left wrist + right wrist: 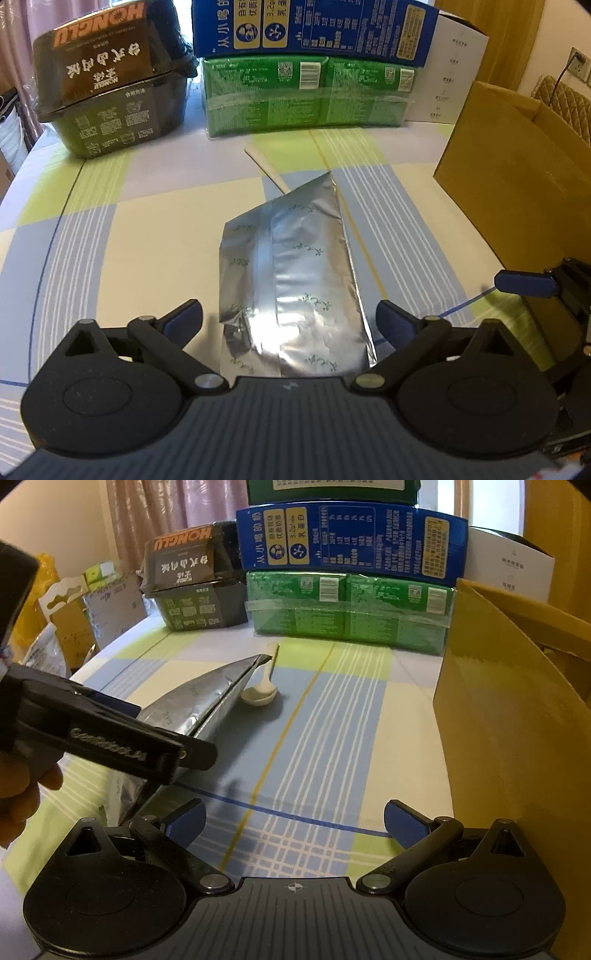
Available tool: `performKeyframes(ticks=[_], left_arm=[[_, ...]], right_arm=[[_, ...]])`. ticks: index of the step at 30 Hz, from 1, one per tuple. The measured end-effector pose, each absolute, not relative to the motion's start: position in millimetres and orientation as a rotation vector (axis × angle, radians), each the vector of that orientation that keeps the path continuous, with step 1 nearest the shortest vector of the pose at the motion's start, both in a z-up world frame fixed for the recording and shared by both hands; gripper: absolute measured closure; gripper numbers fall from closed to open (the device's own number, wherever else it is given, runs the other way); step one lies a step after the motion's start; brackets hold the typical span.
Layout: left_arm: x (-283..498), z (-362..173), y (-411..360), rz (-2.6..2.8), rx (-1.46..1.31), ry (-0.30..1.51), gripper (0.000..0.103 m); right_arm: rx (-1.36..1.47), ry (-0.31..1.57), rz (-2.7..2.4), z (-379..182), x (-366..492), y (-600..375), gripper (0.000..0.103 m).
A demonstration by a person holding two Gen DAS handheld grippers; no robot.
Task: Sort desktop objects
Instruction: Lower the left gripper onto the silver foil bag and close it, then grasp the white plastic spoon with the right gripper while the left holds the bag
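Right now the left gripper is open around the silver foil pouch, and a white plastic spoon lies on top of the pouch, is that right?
Not quite. In the right wrist view the white plastic spoon lies on the tablecloth beside the silver foil pouch, not on top. The left gripper is indeed open around the pouch.

The centre of the counter (332,738) ahead of the right gripper (294,821) is open cloth, bounded on the right by the upright wall of a cardboard box (509,738). The far edge is closed off by a black meal box (195,587) and stacked green packs (347,609) under a blue carton (351,542). A silver foil pouch (291,280) lies between the spread jaws of the left gripper (290,321), its far end over a white spoon (262,692). Left of the pouch, bare cloth runs to the counter edge.
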State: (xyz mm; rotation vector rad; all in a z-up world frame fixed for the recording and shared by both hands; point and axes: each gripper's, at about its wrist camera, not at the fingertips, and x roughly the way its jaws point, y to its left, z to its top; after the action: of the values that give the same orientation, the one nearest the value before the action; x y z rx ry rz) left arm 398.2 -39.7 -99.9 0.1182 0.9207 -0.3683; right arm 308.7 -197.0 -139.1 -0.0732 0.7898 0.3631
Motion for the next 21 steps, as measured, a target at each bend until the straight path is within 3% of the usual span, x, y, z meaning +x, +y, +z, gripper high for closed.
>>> performKeyframes(ticks=[4,7,10,21], left_arm=[[405,-108,-38,-0.372,0.081,0.957,0.025],[403,-109,-38,-0.374,0.074,0.955,0.031],[400,-106,-34,-0.375,0.073,0.962,0.046],[401,-85,23,-0.245,0.047,0.955,0.049]], right_arm=[[-0.089,0.796,0.369,-144,308,-193,0.002],[-0.096,0.796,0.377,-145,307,-190,0.002],[-0.087,0.786,0.376,-142,307,-189,0.002],[-0.043,0.743,0.389,-133,318,-180,0.002]])
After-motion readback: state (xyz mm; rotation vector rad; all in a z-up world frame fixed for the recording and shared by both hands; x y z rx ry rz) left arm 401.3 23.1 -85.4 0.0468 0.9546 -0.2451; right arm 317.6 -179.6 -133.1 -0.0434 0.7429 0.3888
